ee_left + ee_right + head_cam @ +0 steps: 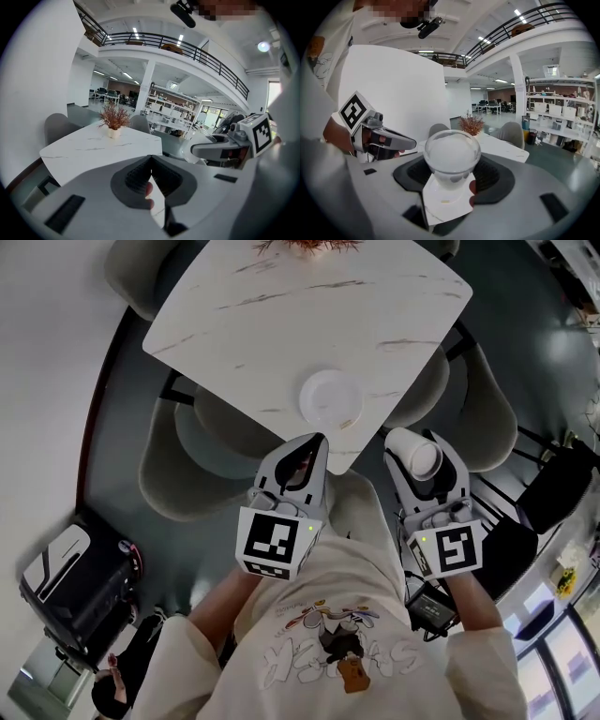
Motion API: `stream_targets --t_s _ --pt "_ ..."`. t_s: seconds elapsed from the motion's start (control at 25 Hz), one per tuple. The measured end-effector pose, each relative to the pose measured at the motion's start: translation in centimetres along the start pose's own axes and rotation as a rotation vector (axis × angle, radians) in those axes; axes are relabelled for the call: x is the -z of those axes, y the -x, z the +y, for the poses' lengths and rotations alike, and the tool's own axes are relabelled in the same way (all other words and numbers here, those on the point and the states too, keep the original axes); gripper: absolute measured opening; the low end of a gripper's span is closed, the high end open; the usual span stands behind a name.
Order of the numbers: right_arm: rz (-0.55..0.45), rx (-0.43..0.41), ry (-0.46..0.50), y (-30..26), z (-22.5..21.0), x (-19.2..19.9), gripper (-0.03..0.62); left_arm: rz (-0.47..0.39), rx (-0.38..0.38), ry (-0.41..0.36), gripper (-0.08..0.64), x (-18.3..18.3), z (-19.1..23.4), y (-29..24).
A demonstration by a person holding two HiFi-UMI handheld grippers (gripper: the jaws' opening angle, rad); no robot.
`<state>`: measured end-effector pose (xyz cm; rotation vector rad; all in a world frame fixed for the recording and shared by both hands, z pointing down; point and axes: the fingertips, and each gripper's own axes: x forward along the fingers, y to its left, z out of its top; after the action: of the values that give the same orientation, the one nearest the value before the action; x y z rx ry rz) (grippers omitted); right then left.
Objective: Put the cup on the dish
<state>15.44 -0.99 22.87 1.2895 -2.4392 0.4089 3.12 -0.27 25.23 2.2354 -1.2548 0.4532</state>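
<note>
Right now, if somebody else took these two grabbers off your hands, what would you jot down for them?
Left gripper: shut, empty, by the table's near corner.
Right gripper: shut on the cup, held in the air short of the table edge.
Dish: empty, on the table near that corner.
Done: cup is in the grip.
Left: carry it over the dish, set it down, open the jaws.

Marble table (281, 306) bears a dish (331, 401) and, seemingly, a potted plant (114, 119).
</note>
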Motion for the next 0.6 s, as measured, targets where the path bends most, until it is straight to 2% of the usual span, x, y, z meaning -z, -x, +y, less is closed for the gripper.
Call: stream_targets --t_s 0.2,0.28,0.4,0.52,0.6 --pt "0.022 -0.031 0.024 -1.9 1.1 0.4 0.262 0.004 -0.001 0.018 0.003 0.9 0.9 -0.7" --pt "0.025 -0.045 0.038 -2.9 1.5 0.6 0.262 0.008 -0.002 0.01 0.003 1.3 1.5 -1.1" --pt "0.035 -0.063 0.007 -3.9 2.4 1.2 0.262 0.018 0.001 -0.006 0.003 2.1 2.3 -1.6" --pt "0.04 -0.078 0.061 -4.8 2.7 2.0 0.262 0.023 0.001 -0.03 0.003 3.0 3.2 -2.3" --pt "0.053 -0.081 0.032 -5.3 3.1 2.8 0.262 0.028 -0.002 -0.043 0.003 3.6 3.9 -2.7"
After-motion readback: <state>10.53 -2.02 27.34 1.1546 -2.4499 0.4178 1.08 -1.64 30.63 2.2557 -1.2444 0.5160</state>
